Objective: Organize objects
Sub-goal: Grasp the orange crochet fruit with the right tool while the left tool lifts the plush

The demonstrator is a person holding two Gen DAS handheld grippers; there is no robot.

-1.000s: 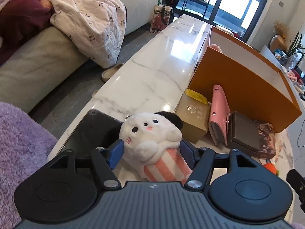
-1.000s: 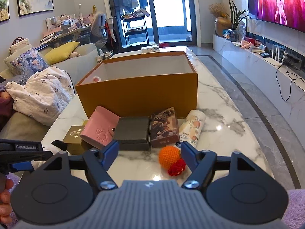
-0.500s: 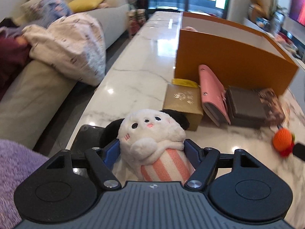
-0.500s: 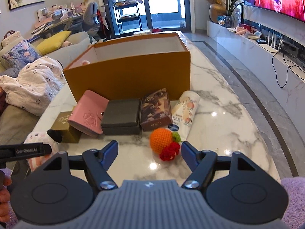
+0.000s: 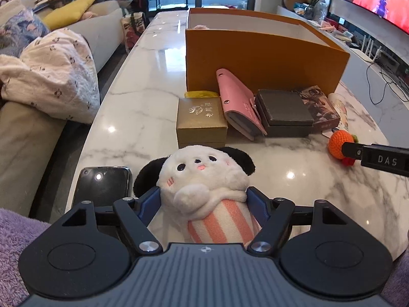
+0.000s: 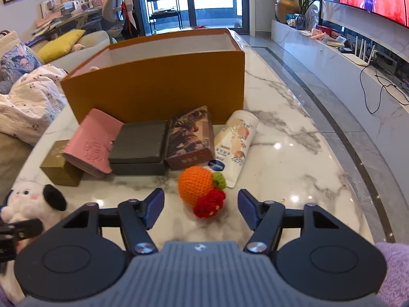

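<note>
My left gripper (image 5: 203,202) is shut on a white plush dog (image 5: 204,179) with black ears and a pink striped body, held just above the marble table (image 5: 143,117). The plush also shows at the left edge of the right wrist view (image 6: 28,202). My right gripper (image 6: 200,204) is open, its fingers either side of a crocheted orange fruit (image 6: 196,186) that lies on the table and touches neither pad. An open orange box (image 6: 158,87) stands behind, also in the left wrist view (image 5: 263,64).
In front of the box lie a gold box (image 5: 202,120), a pink wallet (image 5: 237,105), a dark grey box (image 5: 283,112), a picture box (image 6: 190,138) and a white tube (image 6: 236,143). A phone (image 5: 102,186) lies by the left gripper. A sofa (image 5: 38,89) stands left.
My left gripper has swung right with the plush, now facing the box. My right gripper has moved forward, so the crocheted fruit sits between its open fingers.
</note>
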